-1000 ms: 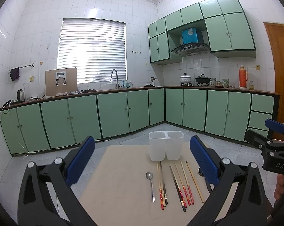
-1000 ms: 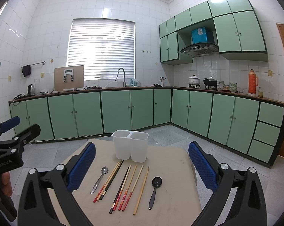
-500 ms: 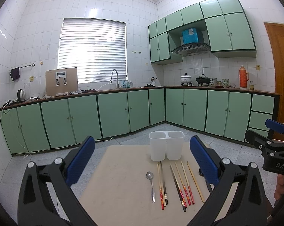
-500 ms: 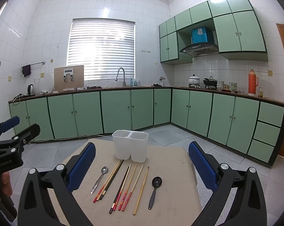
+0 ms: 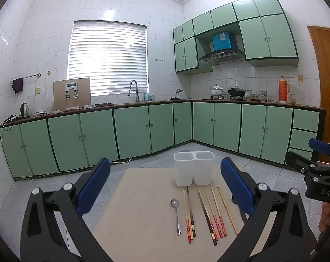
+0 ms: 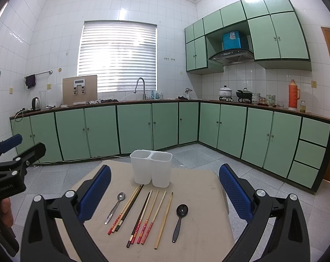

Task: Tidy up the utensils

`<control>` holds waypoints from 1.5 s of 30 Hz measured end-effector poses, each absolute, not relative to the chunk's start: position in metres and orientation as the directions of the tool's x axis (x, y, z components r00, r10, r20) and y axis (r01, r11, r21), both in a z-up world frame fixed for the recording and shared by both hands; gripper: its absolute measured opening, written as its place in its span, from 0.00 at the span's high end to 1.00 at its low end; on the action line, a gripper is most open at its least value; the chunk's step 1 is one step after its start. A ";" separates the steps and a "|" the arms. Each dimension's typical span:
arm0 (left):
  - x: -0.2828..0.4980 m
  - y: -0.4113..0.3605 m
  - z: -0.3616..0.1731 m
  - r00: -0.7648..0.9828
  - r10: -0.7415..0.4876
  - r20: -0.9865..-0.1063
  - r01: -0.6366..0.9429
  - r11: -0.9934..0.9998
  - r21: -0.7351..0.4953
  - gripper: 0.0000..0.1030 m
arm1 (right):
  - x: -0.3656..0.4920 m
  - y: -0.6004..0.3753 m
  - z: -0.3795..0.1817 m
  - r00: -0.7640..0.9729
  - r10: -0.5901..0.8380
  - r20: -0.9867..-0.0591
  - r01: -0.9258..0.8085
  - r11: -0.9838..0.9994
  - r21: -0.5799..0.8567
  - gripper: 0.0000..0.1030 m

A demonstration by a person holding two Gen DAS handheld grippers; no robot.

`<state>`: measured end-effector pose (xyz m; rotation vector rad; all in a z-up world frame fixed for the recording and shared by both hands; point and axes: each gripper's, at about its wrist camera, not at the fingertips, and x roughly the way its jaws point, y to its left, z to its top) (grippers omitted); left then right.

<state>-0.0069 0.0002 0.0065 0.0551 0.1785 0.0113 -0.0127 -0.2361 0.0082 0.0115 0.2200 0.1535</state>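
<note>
Both the left tongs [image 5: 165, 185] and the right tongs [image 6: 165, 187] were spread wide and held nothing. The chopsticks [image 6: 143, 214], the metal spoon [image 6: 115, 207] and the black spoon [image 6: 179, 219] lay on the counter [image 6: 197, 196] just in front of the white two-compartment holder [image 6: 151, 167], which looked empty. Risk: the chopsticks lay close together, so a grasp could pinch two or roll neighbours aside. The light holder could probably tip if struck during insertion.
</note>
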 end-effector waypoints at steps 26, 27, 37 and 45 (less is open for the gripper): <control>0.157 0.065 -0.090 0.776 0.139 -0.615 -0.105 0.990 0.091 0.05 | 0.140 -0.252 -0.094 0.776 0.036 -0.630 -0.060 0.998 -0.017 0.20; 0.166 0.064 -0.096 0.763 0.135 -0.633 -0.097 0.991 0.094 0.05 | 0.149 -0.252 -0.099 0.758 0.037 -0.652 -0.059 0.998 -0.013 0.21; 0.259 0.035 -0.151 0.605 0.076 -0.793 -0.013 0.996 0.086 0.20 | 0.224 -0.261 -0.160 0.556 0.073 -0.828 -0.030 0.997 0.069 0.33; 0.290 0.016 -0.184 0.522 0.098 -0.848 -0.001 0.993 0.114 0.20 | 0.248 -0.260 -0.179 0.495 0.058 -0.867 -0.004 0.998 0.065 0.34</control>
